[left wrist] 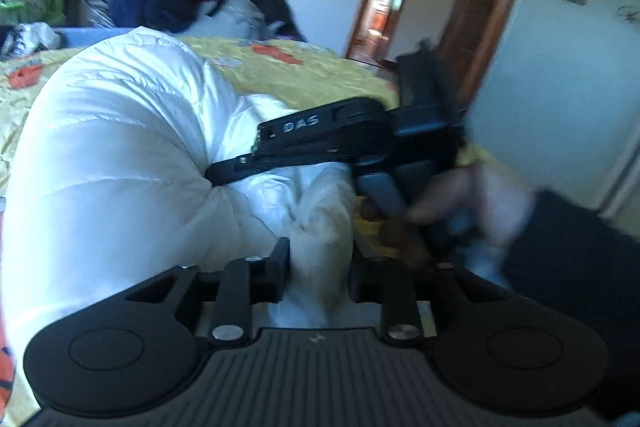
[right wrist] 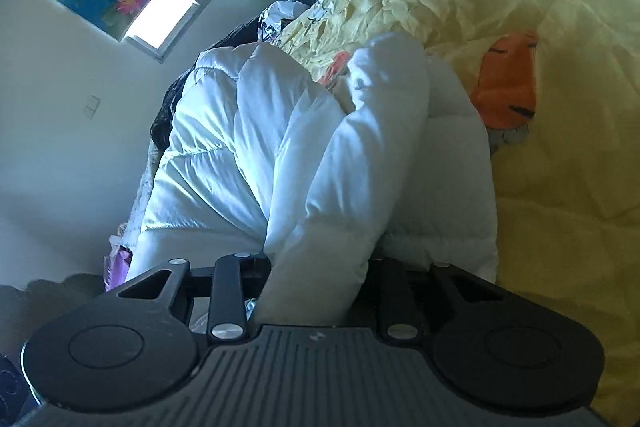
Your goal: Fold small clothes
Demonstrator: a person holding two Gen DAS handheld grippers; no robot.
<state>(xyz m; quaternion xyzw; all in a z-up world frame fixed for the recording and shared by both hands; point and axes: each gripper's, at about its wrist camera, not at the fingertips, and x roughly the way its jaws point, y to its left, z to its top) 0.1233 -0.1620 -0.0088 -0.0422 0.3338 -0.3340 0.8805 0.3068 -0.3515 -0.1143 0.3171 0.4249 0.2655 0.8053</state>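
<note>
A white puffy jacket [left wrist: 120, 155] lies bunched on the yellow bedspread [left wrist: 304, 75]. The left gripper [left wrist: 320, 263] pinches a fold of it; the right gripper [right wrist: 316, 275] clamps a sleeve-like roll. Both bites look shallow, so the slick, springy padding could slip free and undo the fold.

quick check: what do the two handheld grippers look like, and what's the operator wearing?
Both are matte black plastic. The left gripper and right gripper each show a ribbed grey-black body, two round discs, silver pivot screws and black link bars. The right gripper's side carries white "DAS" lettering. The person's sleeve is dark.
</note>
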